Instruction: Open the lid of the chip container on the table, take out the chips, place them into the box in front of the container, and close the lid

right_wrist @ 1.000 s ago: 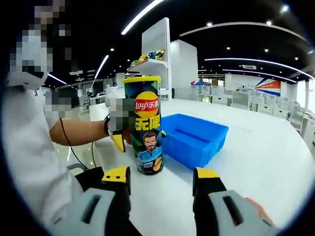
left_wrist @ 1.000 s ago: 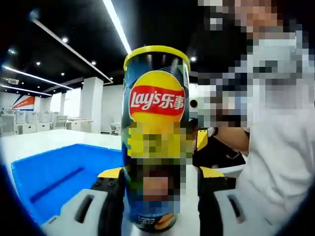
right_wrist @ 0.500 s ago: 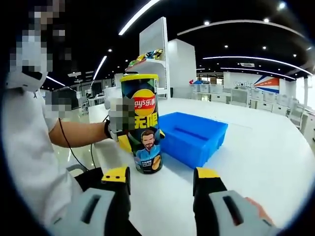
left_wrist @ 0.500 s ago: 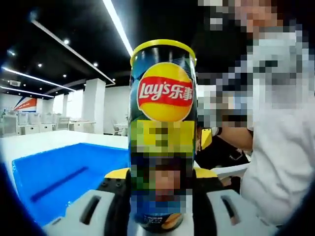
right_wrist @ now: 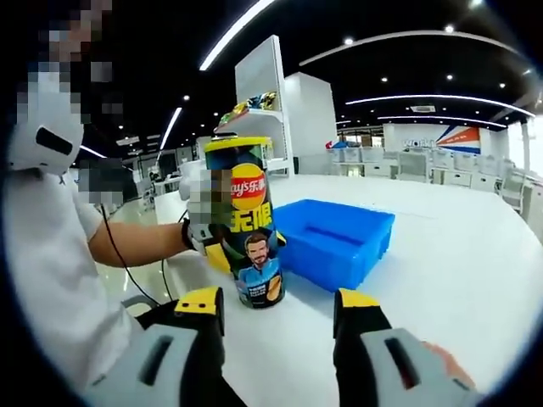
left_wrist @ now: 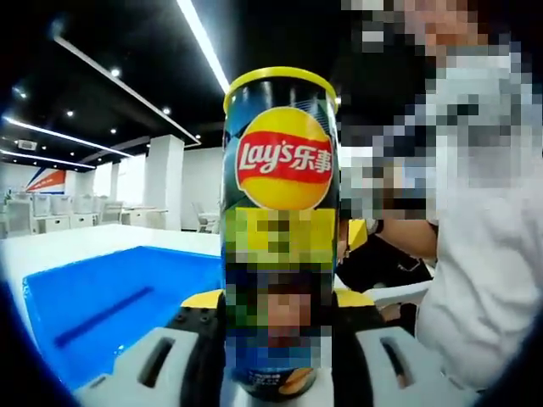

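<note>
The tall chip container (left_wrist: 280, 229) with a red and yellow logo and a yellow lid (left_wrist: 280, 78) stands upright on the white table, between the jaws of my left gripper (left_wrist: 276, 309), which is shut on its lower half. In the right gripper view the container (right_wrist: 246, 225) leans slightly, and the left gripper (right_wrist: 219, 253) clasps it from the left. My right gripper (right_wrist: 278, 301) is open, a short way in front of the container's base, with nothing between its jaws. The blue box (right_wrist: 335, 242) sits right beside the container.
The white table (right_wrist: 458, 271) stretches wide to the right of the box. The blue box (left_wrist: 102, 305) lies left of the can in the left gripper view. A person in a white shirt (left_wrist: 475, 254) stands close behind the container, forearm (right_wrist: 127, 242) reaching in.
My left gripper's jaws have closed onto the container, which now fills more of that view. In the right gripper view the can has tipped a little. The right gripper stays open.
</note>
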A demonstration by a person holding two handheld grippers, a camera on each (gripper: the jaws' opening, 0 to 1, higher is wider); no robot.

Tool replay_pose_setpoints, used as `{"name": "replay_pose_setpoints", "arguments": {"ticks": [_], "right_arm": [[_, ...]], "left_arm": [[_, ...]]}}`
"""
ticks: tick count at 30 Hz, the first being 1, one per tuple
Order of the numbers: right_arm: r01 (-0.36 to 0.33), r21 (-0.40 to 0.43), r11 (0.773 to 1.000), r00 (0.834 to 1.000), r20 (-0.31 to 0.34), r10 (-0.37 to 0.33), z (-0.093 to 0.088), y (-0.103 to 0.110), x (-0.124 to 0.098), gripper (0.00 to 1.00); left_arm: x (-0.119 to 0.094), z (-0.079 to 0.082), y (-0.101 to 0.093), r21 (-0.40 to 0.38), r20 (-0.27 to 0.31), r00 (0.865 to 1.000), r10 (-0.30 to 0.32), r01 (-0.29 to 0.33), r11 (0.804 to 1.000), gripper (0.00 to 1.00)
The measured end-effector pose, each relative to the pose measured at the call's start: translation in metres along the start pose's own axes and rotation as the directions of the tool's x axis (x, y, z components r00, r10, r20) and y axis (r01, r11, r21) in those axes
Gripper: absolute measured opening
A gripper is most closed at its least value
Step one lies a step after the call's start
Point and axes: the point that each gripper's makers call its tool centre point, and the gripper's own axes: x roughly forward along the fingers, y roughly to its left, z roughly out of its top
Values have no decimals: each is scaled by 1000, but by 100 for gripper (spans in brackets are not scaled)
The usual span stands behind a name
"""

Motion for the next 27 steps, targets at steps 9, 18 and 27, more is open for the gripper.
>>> {"name": "replay_pose_setpoints", "arguments": {"ticks": [9, 18, 27], "right_arm": [[1, -53, 999, 999, 52, 1, 17, 6, 7, 60], [53, -40, 998, 983, 176, -45, 63, -3, 11, 69], [28, -78, 997, 968, 250, -7, 96, 9, 20, 68]], "left_arm": [[0, 0, -1, 1, 5, 1000, 18, -18, 1000, 48], [-1, -1, -1, -1, 7, 1000, 28, -28, 1000, 48], [-1, -1, -1, 1, 7, 1000, 27, -27, 1000, 48]]}}
